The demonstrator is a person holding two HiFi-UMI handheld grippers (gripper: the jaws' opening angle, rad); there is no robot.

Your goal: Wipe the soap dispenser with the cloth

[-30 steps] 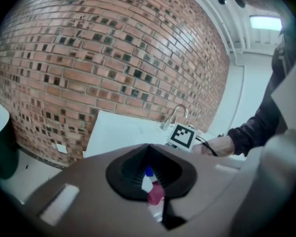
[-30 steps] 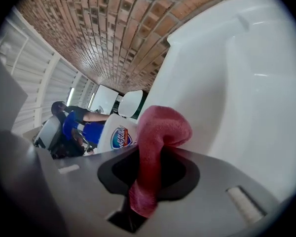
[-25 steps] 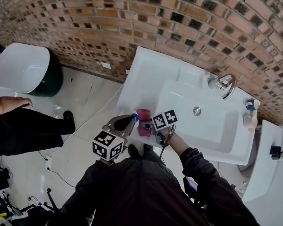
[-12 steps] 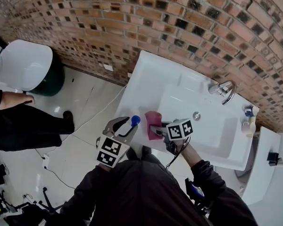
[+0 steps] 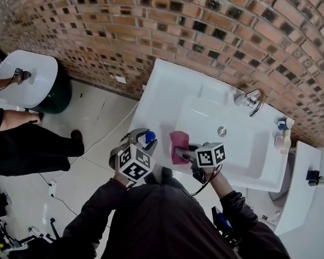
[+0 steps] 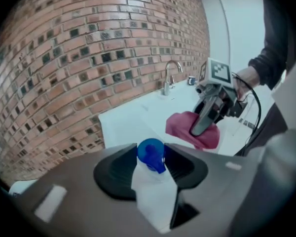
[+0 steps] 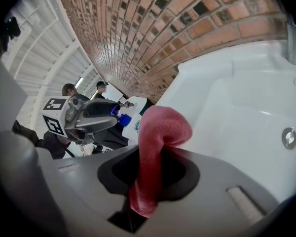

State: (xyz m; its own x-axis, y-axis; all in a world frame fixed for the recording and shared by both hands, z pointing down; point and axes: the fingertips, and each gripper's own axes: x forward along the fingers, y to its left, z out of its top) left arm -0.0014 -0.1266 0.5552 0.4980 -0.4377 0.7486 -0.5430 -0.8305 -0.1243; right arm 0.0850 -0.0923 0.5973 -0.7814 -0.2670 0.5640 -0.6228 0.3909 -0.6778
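The left gripper has just been opening its jaws. They stand spread, with the white, blue-capped soap dispenser lying loosely between them and a dark gap along one side. It sits at the front left corner of the washbasin. The right gripper pinches the pink cloth, which is near the dispenser but not touching it.

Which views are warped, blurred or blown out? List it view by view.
Head view: sharp and evenly lit, though the courses of the brick wall bow. Left gripper view: heavy fisheye with black corners; the soap dispenser up close is soft. Right gripper view: same fisheye; the cloth is slightly soft, the sink nearly blown out white.
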